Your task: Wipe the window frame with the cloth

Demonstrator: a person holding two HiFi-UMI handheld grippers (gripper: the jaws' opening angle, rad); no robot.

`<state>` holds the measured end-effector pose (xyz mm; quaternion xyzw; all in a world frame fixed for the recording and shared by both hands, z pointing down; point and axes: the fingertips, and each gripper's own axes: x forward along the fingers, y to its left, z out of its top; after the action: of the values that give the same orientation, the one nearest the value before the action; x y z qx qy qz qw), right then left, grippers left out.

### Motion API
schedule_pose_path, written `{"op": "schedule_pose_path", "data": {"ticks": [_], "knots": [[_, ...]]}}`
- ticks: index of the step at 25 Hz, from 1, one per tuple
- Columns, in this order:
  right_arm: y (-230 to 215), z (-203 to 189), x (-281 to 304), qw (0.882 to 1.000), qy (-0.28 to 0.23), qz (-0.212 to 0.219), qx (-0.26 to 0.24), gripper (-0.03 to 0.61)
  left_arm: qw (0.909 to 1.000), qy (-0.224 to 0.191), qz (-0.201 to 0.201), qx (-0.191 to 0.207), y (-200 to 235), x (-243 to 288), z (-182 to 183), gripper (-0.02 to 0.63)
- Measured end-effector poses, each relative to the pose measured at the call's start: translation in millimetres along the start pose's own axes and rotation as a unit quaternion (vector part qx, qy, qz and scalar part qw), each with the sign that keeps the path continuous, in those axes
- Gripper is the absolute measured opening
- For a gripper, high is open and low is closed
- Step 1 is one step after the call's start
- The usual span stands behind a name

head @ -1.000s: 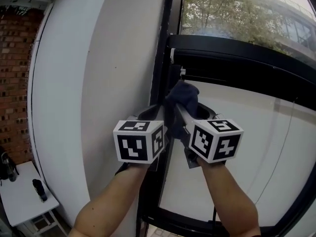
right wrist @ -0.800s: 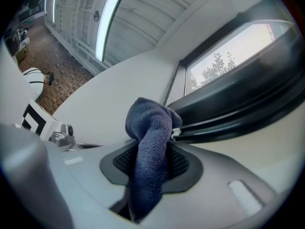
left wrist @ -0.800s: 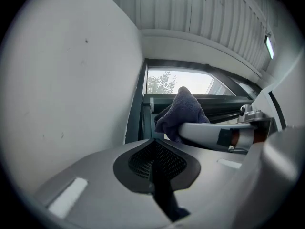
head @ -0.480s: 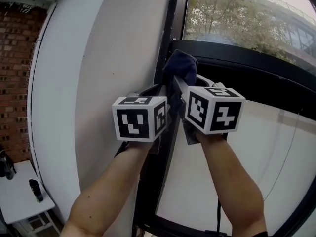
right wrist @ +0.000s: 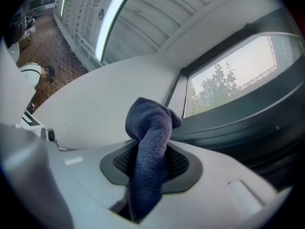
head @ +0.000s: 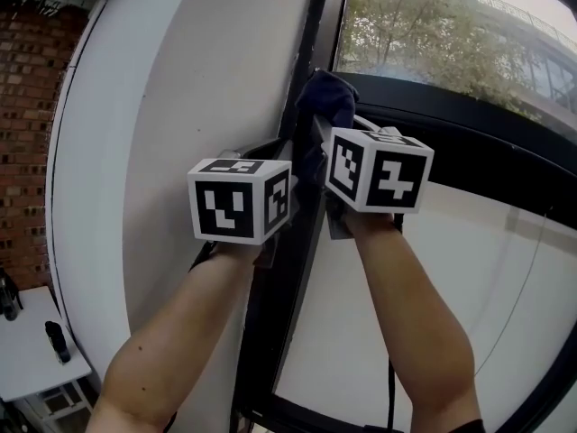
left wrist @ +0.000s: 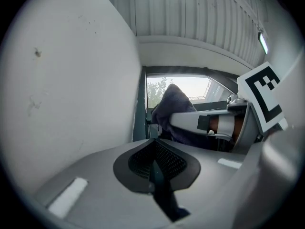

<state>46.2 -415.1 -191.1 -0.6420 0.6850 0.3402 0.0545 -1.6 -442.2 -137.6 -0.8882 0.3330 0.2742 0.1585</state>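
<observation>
Two grippers: the right gripper (right wrist: 145,168) is clamped on the dark blue cloth (right wrist: 148,128), which bunches just ahead of its tips at the black window frame (head: 469,120). Whether they touch is hidden. Beside it, the left gripper (left wrist: 155,163) is closed and empty.

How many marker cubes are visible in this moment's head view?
2. The left cube rides on the left gripper, left of centre; the right cube on the right gripper, slightly higher, beside the cloth. None seems hidden.
</observation>
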Motion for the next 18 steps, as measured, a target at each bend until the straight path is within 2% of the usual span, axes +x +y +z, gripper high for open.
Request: {"op": "schedule_pose_path", "data": {"ticks": [3, 7, 11, 15, 18], "knots": [[-8.8, 0.2, 0.3, 0.999, 0.004, -0.025, -0.025, 0.121, 1.0, -0.004, 0.001, -0.004, 0.9, -2.4, 2.7, -0.006], [-19.2, 2.4, -6.2, 0.999, 0.0, -0.039, -0.021, 0.118, 0.9997, -0.005, -0.021, -0.007, -16.0, -1.2, 1.9, -0.006], [-27.7, 1.2, -17.1, 0.998, 0.009, -0.056, -0.029, 0.12, 0.9993, -0.004, -0.027, 0.027, -30.6, 0.6, 3.2, -0.006], [-40.9, 1.4, -33.4, 0.996, 0.019, -0.081, -0.045, 0.12, 0.999, -0.001, -0.044, 0.007, -43.5, 1.2, 3.5, -0.006], [-54.0, 3.3, -49.8, 0.993, 0.023, -0.104, -0.052, 0.12, 0.9983, -0.007, -0.056, 0.017, -57.2, -7.0, 10.0, -0.006]]}}
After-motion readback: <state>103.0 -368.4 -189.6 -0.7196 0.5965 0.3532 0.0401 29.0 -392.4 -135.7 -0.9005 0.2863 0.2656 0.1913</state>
